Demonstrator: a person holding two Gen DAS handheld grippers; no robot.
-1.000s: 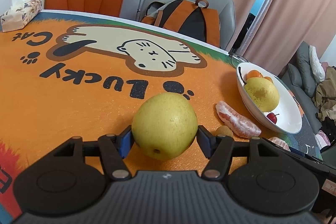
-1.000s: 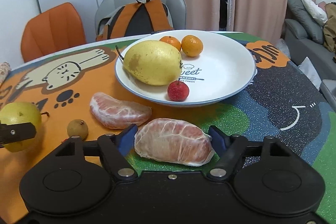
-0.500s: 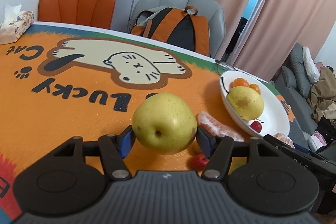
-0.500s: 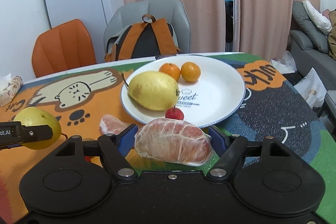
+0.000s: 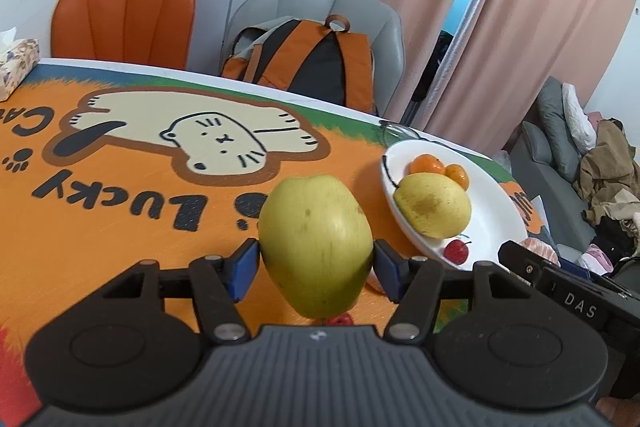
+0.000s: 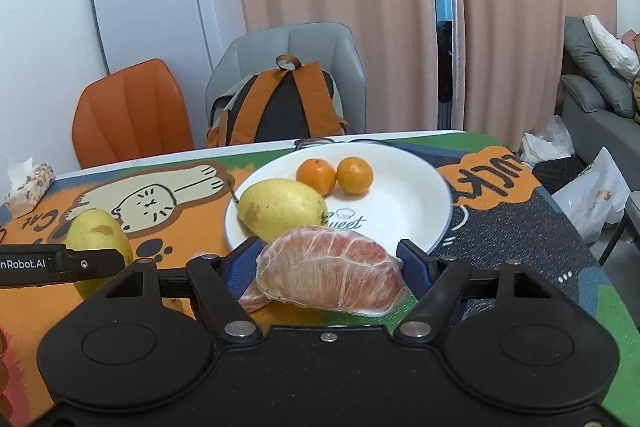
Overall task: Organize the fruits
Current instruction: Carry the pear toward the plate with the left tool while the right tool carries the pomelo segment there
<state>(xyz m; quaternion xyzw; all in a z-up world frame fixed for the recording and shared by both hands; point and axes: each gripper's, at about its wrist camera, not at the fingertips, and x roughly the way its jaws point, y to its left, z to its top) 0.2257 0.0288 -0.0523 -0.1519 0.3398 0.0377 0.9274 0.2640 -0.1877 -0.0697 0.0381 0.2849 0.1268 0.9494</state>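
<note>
My left gripper [image 5: 316, 267] is shut on a yellow-green pear [image 5: 316, 243], held above the orange cat tablecloth, left of the white plate [image 5: 496, 211]. My right gripper [image 6: 330, 267] is shut on a peeled pink pomelo segment [image 6: 328, 275], lifted just in front of the plate [image 6: 404, 203]. On the plate lie a yellow pear [image 6: 280, 209], two small oranges [image 6: 334, 175] and a small red fruit [image 5: 456, 250]. Another pomelo segment [image 6: 252, 301] lies on the table, mostly hidden behind the held one. In the right wrist view the left-held pear [image 6: 96, 239] shows at the left.
A tissue box [image 5: 14, 67] stands at the table's far left edge. Behind the table are an orange chair [image 5: 124, 11] and a grey chair with a backpack [image 5: 304, 63]. A small red fruit [image 5: 338, 319] lies on the cloth under the held pear. A sofa [image 6: 600, 115] is at right.
Both grippers have risen with their fruit and drawn towards the plate. The pear has tilted in the left gripper's hold. The table items below the pomelo segment have dropped out of sight.
</note>
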